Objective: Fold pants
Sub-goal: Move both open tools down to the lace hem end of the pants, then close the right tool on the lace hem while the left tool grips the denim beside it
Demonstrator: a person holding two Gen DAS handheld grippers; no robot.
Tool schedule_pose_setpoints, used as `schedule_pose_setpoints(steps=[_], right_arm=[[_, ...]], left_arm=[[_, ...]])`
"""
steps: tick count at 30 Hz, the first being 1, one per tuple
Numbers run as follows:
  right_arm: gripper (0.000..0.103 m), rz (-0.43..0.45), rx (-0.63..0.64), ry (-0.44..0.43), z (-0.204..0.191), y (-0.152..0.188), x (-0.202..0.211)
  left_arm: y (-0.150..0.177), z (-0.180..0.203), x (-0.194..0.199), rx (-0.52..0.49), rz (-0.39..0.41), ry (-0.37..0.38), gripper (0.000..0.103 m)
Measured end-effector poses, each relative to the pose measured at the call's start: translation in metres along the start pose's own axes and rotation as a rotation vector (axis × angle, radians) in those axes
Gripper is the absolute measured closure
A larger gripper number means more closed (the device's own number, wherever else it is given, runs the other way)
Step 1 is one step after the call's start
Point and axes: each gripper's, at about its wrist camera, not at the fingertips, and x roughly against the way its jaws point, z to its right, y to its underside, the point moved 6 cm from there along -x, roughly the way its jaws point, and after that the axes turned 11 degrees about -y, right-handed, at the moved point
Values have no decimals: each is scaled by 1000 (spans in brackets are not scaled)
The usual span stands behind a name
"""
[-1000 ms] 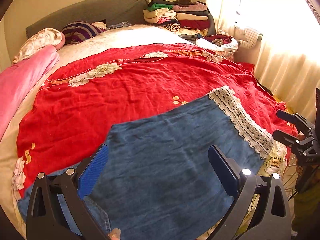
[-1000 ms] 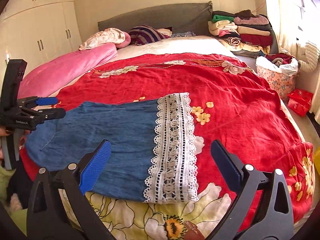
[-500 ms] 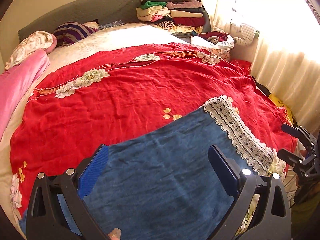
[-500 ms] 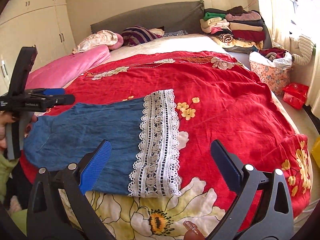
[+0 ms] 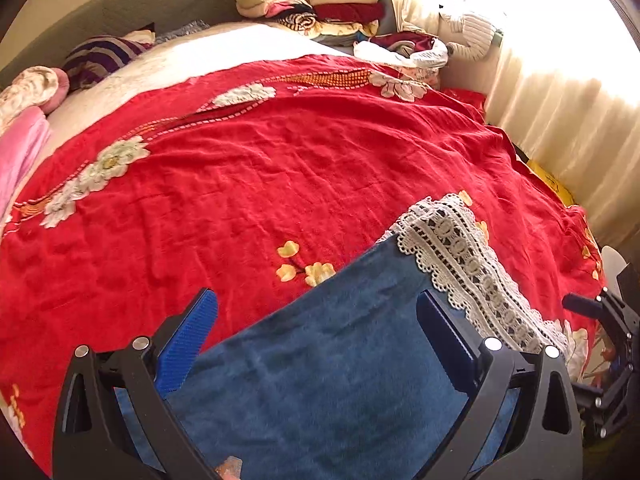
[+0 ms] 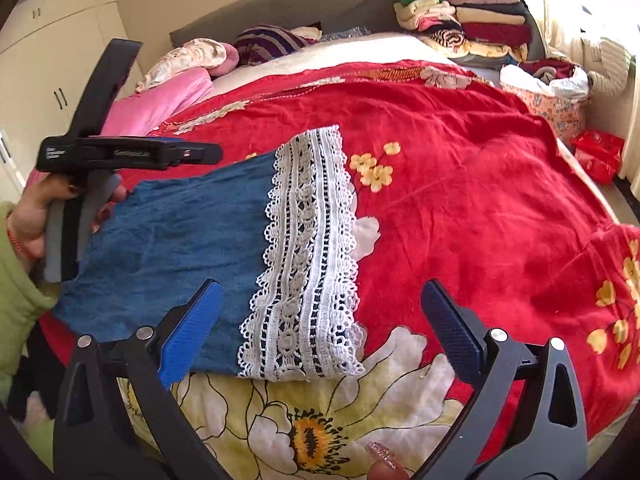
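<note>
Denim pants (image 6: 188,248), blue, folded into a flat oblong, with a broad band of white crochet lace (image 6: 308,256) across the leg end. I log them lying on the red flowered bedspread (image 6: 460,184) near the foot of the bed, the lace end resting partly on a large cream and yellow printed flower (image 6: 320,420). Cloth lies smooth, with only faint creases in the denim.

Left gripper (image 5: 316,340): jaws spread wide, blue pads (image 5: 188,344) clear of the fabric, hovering above the plain denim end. In the right wrist view I see the same tool (image 6: 132,154) from the side, held by a hand (image 6: 36,216) in a green sleeve (image 6: 20,300) over the denim end.

Right gripper (image 6: 320,328): jaws likewise wide apart, holding nothing, poised above the lace end and the bed's near edge. It appears at the right margin of the left wrist view (image 5: 604,340).

Surroundings, as seen: pink quilt (image 6: 160,100) along the far left side of the bed, striped pillow (image 6: 268,42) by the grey headboard (image 6: 288,0), stack of folded clothes (image 6: 464,16) at the far right corner, pale curtain (image 5: 568,128) in strong light.
</note>
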Motion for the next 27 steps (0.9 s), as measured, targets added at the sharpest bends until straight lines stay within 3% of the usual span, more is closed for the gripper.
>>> schedule_pose_setpoints(steps=[4, 9, 14, 16, 18, 20, 23, 26, 27], right_arm=[[9, -18, -14, -25, -1, 4, -9], [9, -25, -23, -31, -2, 4, -16], [9, -42, -54, -30, 2, 8, -25], [9, -42, -66, -30, 4, 10, -27], [9, -39, -71, -28, 3, 10, -28], [9, -33, -72, -41, 2, 11, -28], [19, -29, -72, -42, 3, 12, -29], [34, -28, -67, -44, 3, 12, -32], [43, -25, -65, -57, 2, 12, -32]], left_arm=[[-1, 9, -22, -6, -27, 58, 5], [-5, 17, -41, 57, -56, 167, 5], [5, 26, -59, 45, -63, 156, 6], [5, 28, -58, 48, -54, 160, 12], [4, 32, -54, 48, -43, 183, 39], [3, 40, -50, 32, -39, 196, 51], [4, 44, -46, 1, -25, 182, 58], [5, 44, -49, 17, -30, 195, 62], [6, 45, -49, 13, -26, 196, 65]])
